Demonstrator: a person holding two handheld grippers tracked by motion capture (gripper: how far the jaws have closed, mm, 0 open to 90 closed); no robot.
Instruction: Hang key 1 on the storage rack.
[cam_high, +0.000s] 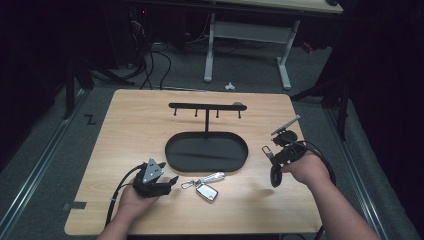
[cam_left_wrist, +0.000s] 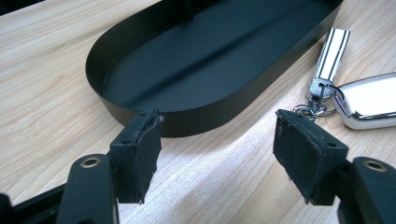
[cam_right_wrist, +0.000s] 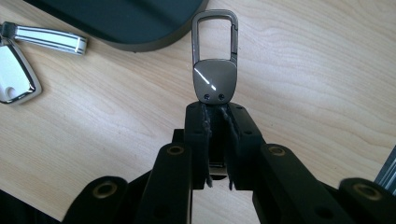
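The right claw (cam_right_wrist: 215, 114) pinches the carabiner keychain (cam_right_wrist: 215, 70) by its strap, clip outward above the table (cam_high: 130, 125), apparently to hook it on the key stand (cam_high: 206, 106), while the left claw (cam_left_wrist: 219, 144) rests open near the car key (cam_left_wrist: 369, 100).

Bright tabletop, dark surroundings, soft shadows

A dark metal carabiner keychain (cam_right_wrist: 215, 70) with a glossy plate and an oblong clip loop stands out from the right tool's (cam_right_wrist: 216, 116) pressed pads, lifted above the wooden surface (cam_right_wrist: 303, 84), near the black oval tray (cam_right_wrist: 140, 28).
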